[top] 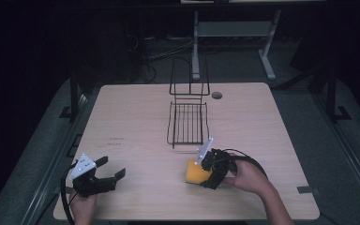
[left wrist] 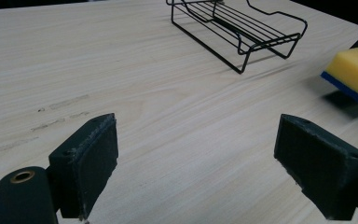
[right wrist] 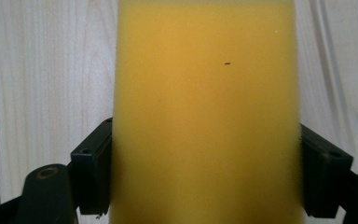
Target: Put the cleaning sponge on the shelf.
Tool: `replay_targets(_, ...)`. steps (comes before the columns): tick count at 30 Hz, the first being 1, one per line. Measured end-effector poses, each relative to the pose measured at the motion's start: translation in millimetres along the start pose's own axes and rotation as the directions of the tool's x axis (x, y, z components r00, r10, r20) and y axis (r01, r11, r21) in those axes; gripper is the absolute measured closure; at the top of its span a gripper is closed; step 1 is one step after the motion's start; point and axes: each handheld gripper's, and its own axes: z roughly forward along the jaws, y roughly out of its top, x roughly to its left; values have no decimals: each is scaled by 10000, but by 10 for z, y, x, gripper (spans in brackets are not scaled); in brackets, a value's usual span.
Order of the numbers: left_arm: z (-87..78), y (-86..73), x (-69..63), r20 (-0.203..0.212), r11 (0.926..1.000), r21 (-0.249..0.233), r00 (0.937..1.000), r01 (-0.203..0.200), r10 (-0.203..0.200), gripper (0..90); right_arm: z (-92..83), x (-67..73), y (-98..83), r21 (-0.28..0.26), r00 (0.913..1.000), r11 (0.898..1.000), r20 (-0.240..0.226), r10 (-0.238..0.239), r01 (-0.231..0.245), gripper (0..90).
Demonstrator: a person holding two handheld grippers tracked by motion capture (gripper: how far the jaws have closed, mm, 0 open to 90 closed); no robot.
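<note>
yellow sponge (right wrist: 207, 112) clamped in right gripper (top: 205, 173); left gripper (top: 110, 173) wide open, empty.

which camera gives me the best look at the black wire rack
The high view: the wire rack shows whole, standing mid-table with its tall back frame at the far end. The left gripper view catches it low and cut off at the top edge.

Yellow sponge (top: 196, 172), blue-backed, clamped above table
</note>
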Motion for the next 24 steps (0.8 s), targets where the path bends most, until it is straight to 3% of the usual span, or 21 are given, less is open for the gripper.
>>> replay_targets(24, 10, 6, -6, 1, 10000, -23, 10000, 1, -1, 129, -94, -126, 162, -36, 9997, 9998, -110, -208, 208, 214)
